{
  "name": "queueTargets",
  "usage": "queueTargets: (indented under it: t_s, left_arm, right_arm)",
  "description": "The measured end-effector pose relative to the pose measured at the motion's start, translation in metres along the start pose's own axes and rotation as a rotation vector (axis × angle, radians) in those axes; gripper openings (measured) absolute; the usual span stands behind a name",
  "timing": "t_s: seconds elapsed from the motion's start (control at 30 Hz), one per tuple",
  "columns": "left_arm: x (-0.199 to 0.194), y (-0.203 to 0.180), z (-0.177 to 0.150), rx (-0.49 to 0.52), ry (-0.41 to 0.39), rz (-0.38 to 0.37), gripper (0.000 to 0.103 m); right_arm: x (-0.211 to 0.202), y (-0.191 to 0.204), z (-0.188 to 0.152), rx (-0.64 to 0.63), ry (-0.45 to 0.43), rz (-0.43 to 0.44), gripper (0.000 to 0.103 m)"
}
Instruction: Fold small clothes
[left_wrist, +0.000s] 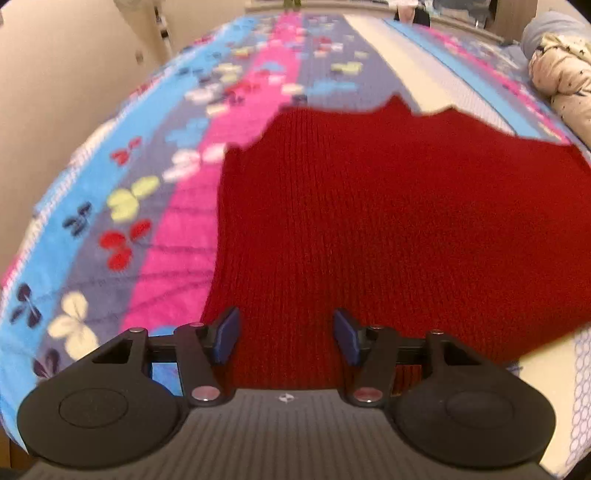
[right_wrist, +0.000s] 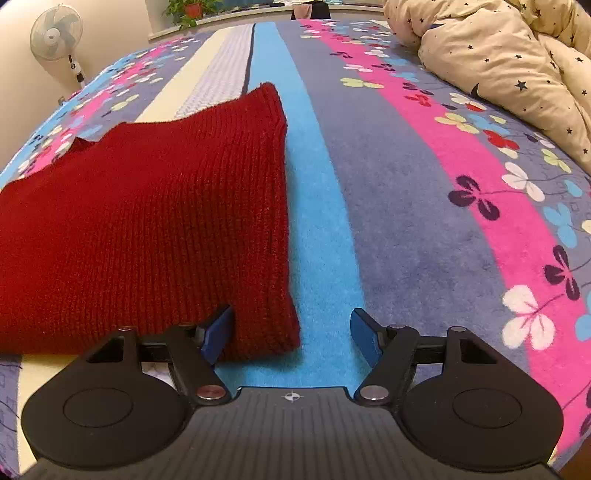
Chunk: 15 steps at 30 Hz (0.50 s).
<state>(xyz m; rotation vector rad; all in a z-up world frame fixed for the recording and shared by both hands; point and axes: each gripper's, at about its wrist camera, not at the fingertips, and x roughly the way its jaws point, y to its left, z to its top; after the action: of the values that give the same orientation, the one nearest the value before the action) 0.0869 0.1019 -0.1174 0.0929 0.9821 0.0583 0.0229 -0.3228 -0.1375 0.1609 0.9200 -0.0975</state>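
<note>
Red ribbed knit, a small folded garment (left_wrist: 369, 221), lies flat on the bed, on its striped fleece blanket (left_wrist: 110, 206) of blue, grey and pink bands with butterfly prints. It rests across the pale and grey bands near the bed's near edge, and its near hem sits just in front of both my tools.

My left hand-held gripper (left_wrist: 286, 336) hovers over the garment's near left part, its blue pads spread apart with only the knit below them and nothing pinched.

My right hand-held gripper (right_wrist: 291, 334) stands at the garment's near right corner, jaws spread wide; the left pad (right_wrist: 218, 332) overlaps the knit's edge while the right pad sits over the bare blue stripe. Nothing is gripped.

Far left in the right view stands a white pedestal fan (right_wrist: 55, 35). At the bed's far right corner lies a bunched cream duvet with dark stars (right_wrist: 517, 66).
</note>
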Motion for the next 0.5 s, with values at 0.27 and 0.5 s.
queueTargets:
  t_s: [0.27, 0.5]
  left_arm:
    - [-0.0038, -0.0053, -0.0025, 0.025, -0.018, 0.025, 0.064]
    - [-0.0033, -0.0046, -0.0024, 0.023, -0.016, 0.022, 0.064]
  right_arm:
    - [0.0034, -0.0007, 0.0031, -0.036, -0.010, -0.008, 0.070]
    - [0.0031, 0.0003, 0.0028, -0.037, -0.007, -0.015, 0.071]
